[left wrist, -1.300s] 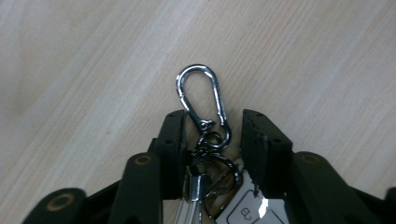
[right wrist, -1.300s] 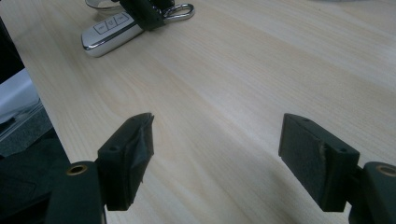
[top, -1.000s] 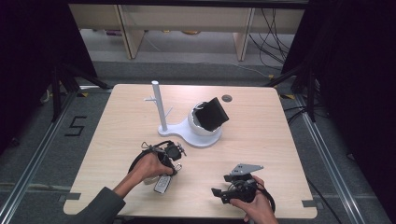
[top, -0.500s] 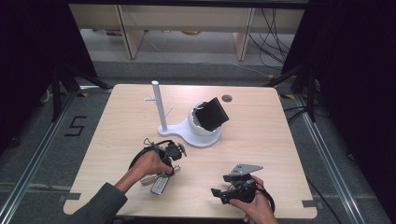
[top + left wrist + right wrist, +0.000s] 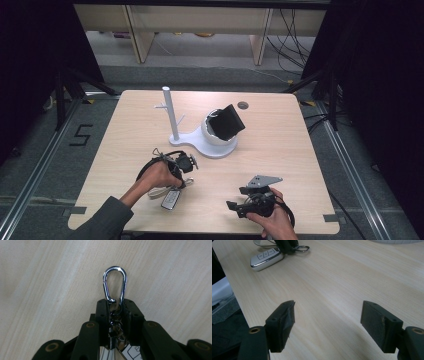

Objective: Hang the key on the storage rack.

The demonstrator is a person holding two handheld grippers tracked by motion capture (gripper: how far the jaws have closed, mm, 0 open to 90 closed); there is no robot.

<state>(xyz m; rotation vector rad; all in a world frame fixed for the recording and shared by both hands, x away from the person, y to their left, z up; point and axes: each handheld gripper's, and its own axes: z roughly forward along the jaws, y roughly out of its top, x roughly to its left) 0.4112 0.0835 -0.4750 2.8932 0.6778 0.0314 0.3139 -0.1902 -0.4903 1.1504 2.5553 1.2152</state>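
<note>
A silver car key fob (image 5: 170,200) lies on the wooden table (image 5: 280,135), joined by a short chain to a silver carabiner (image 5: 115,283). My left gripper (image 5: 116,302) points down at the table. Its jaws have just been closing, and they now pinch the chain just below the carabiner, which sticks out past the tips. In the high view the left gripper (image 5: 179,184) sits right beside the fob. My right gripper (image 5: 237,199) rests near the front edge, and in its own view the right gripper (image 5: 328,312) is open with nothing between its pads. That view also has the fob (image 5: 265,257) farther off.
A white stand (image 5: 210,147) with an upright post (image 5: 170,115) sits mid-table. It carries a white cup with a black block (image 5: 227,121) tilted in it. A small round hole (image 5: 243,105) is near the far edge. Dark floor and cables surround the table.
</note>
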